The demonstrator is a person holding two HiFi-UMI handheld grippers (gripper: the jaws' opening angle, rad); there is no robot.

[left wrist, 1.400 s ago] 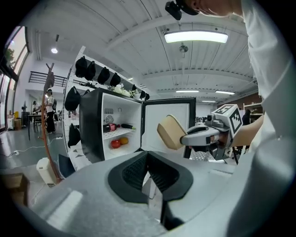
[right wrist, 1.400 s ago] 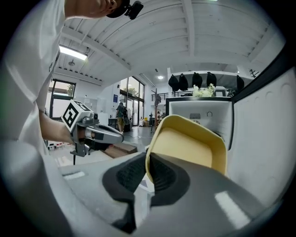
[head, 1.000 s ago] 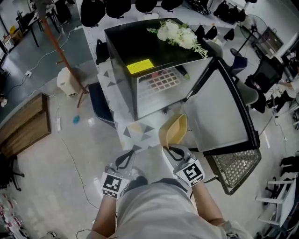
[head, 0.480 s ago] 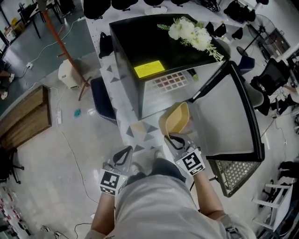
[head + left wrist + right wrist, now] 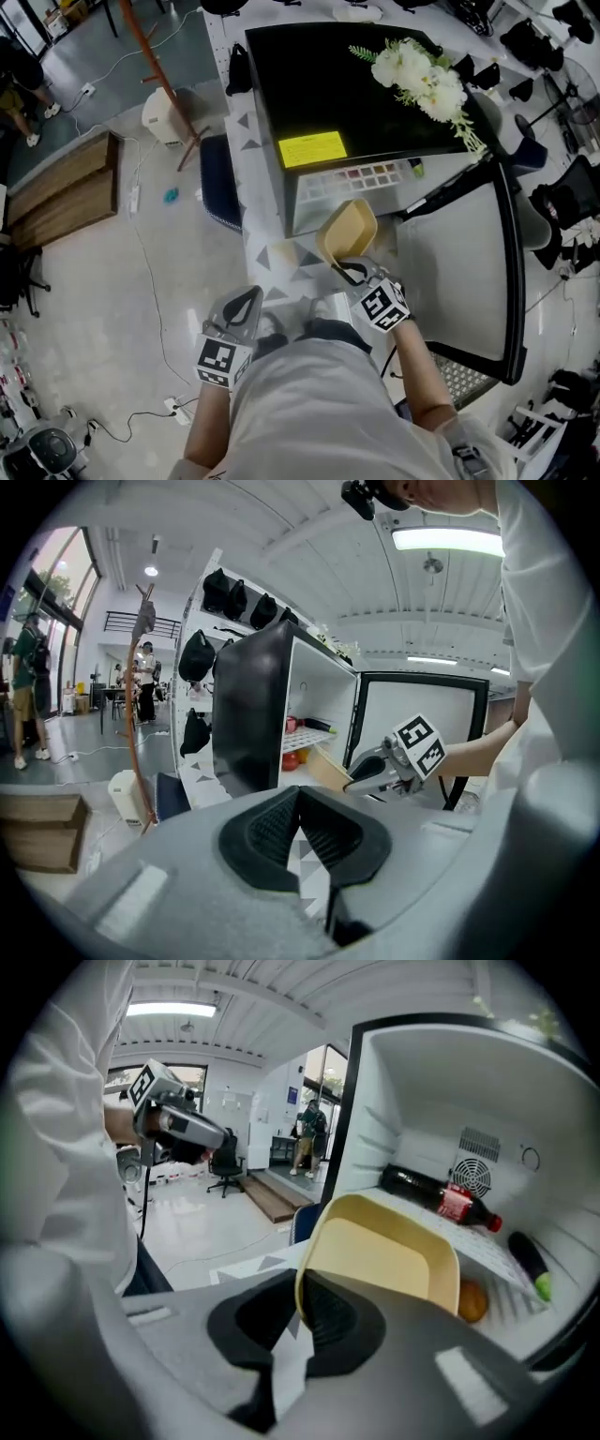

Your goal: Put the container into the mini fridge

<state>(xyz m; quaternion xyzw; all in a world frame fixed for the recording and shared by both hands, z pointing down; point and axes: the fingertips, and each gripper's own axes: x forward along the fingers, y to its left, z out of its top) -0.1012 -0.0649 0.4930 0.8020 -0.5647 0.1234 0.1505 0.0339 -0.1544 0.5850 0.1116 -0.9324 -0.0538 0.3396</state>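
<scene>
The black mini fridge (image 5: pixel 366 94) stands on a patterned cloth with its door (image 5: pixel 469 253) swung open to the right. My right gripper (image 5: pixel 352 272) is shut on the near rim of a yellow container (image 5: pixel 347 230), tilted just in front of the fridge's opening. In the right gripper view the container (image 5: pixel 384 1260) fills the space ahead of the right gripper (image 5: pixel 302 1283), with the white fridge interior behind it. My left gripper (image 5: pixel 246 305) hangs lower left, shut and holding nothing. From the left gripper view, its jaws meet (image 5: pixel 298 794) and the right gripper (image 5: pixel 375 766) is seen at the fridge (image 5: pixel 253 705).
Inside the fridge lie a cola bottle (image 5: pixel 441 1199), an orange fruit (image 5: pixel 472 1302) and a dark green vegetable (image 5: pixel 530 1260). White flowers (image 5: pixel 422 75) and a yellow note (image 5: pixel 312 148) sit on top. A coat stand (image 5: pixel 159 66), white bin (image 5: pixel 164 117) and wooden platform (image 5: pixel 56 187) stand left.
My right gripper has carried the container forward and down, closer to the fridge opening. The left gripper has shifted a little. The head view has moved nearer the fridge.
</scene>
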